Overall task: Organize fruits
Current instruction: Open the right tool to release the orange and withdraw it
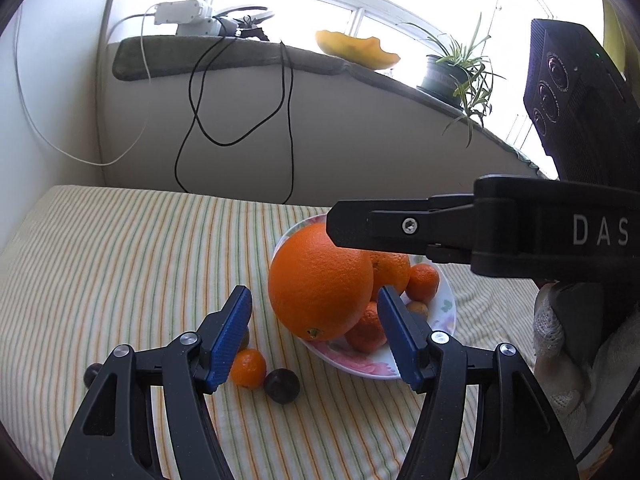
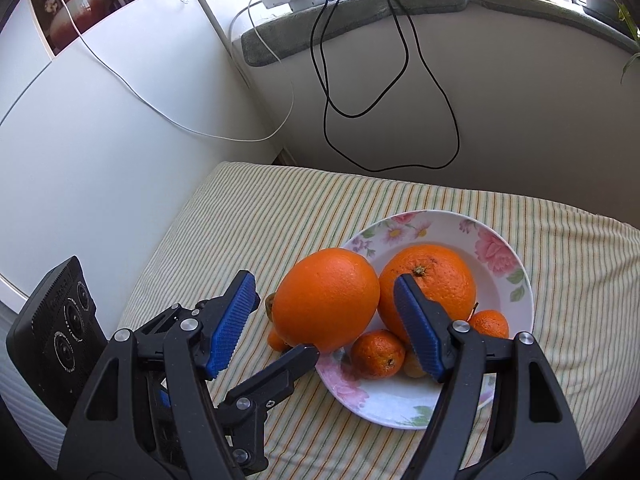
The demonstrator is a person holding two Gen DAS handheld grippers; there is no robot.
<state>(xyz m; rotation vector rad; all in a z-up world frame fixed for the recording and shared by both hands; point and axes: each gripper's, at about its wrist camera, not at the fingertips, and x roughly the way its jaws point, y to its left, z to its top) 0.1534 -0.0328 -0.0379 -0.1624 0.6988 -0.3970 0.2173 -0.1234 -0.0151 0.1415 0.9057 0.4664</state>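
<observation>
Left claw [image 1: 316,332] and right claw [image 2: 324,326] are both spread wide, gripping nothing, flanking the large orange [image 1: 320,286]. The orange, smooth and bright, rests on the floral plate's [image 2: 500,256] near rim.

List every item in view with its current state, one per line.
left gripper: open, empty
right gripper: open, astride the big orange, pads not touching
big orange: perched on the plate's rim
second orange: in the plate
floral plate: on the cloth, holding fruit
tangerines: two in the plate
loose tangerine: on the cloth
dark fruit: on the cloth
</observation>
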